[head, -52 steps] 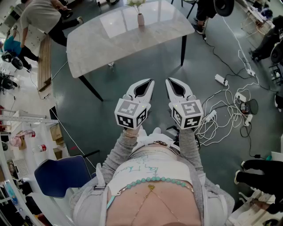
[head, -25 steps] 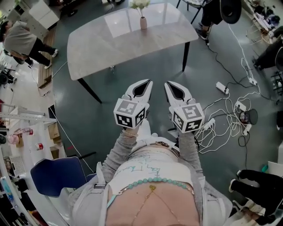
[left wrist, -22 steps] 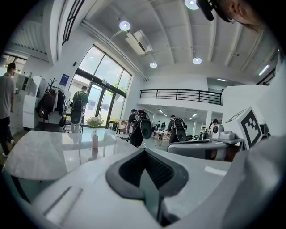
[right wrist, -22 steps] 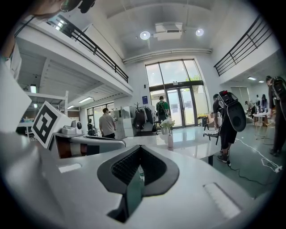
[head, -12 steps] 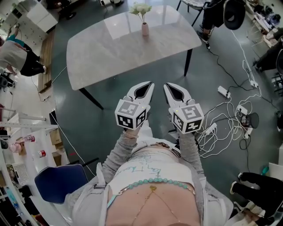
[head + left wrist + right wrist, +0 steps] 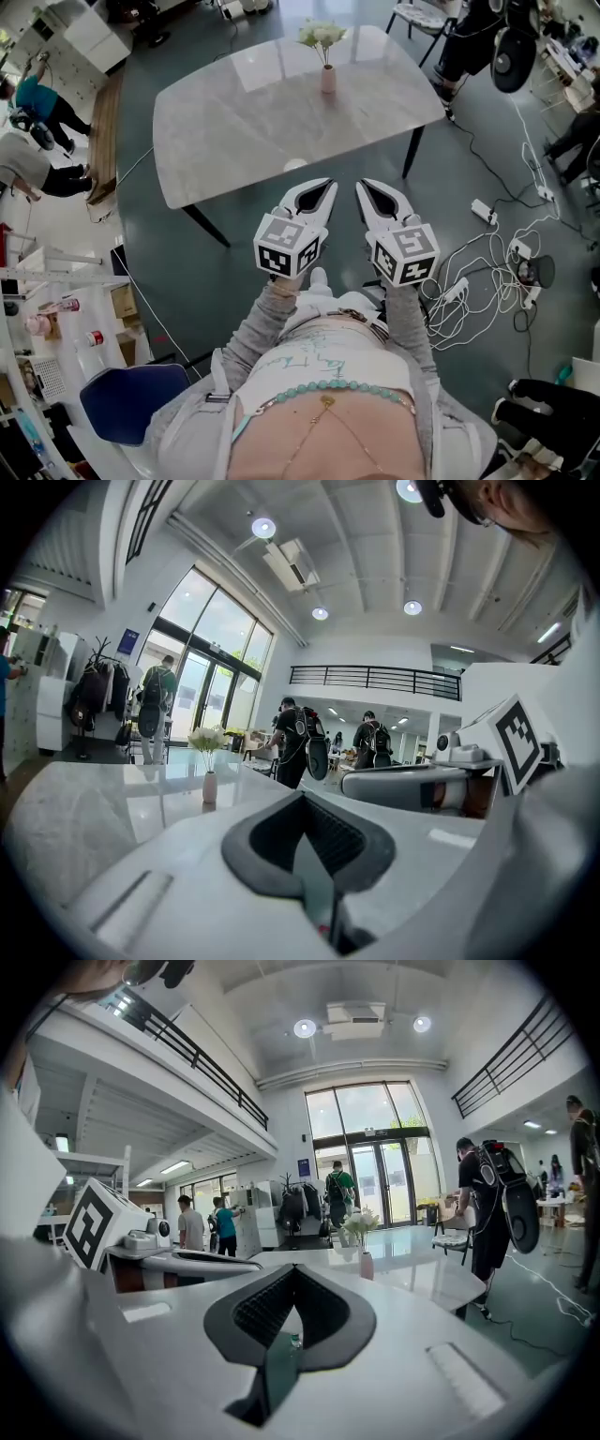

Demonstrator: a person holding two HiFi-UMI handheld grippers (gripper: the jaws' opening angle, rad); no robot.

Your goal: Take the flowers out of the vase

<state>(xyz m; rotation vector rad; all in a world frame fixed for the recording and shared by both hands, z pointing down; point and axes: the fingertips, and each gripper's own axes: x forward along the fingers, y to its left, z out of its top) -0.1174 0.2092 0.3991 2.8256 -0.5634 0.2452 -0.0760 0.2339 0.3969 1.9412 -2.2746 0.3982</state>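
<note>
Left gripper (image 6: pixel 302 801): jaws were together at the tips, with nothing between them. Right gripper (image 6: pixel 292 1277): jaws were likewise closed on themselves and empty. Both grippers were held side by side in front of the person's torso, above the floor (image 6: pixel 234 281). They pointed toward the near edge of the tabletop (image 6: pixel 253 122), and neither touched it.

The vase (image 6: pixel 328 79), small and pink, stood upright near the far edge of the tabletop, well apart from both grippers. The flowers (image 6: pixel 322 36), white, were in the vase, with the stems in its neck and the blooms above. Both gripper views showed the vase ahead of the jaws, with the flowers in place.

Surroundings: a blue chair (image 6: pixel 131 401) stood at the person's left. Loose white cables (image 6: pixel 487 253) lay on the floor to the right. Other persons (image 6: pixel 42 103) were at the far left of the head view.
</note>
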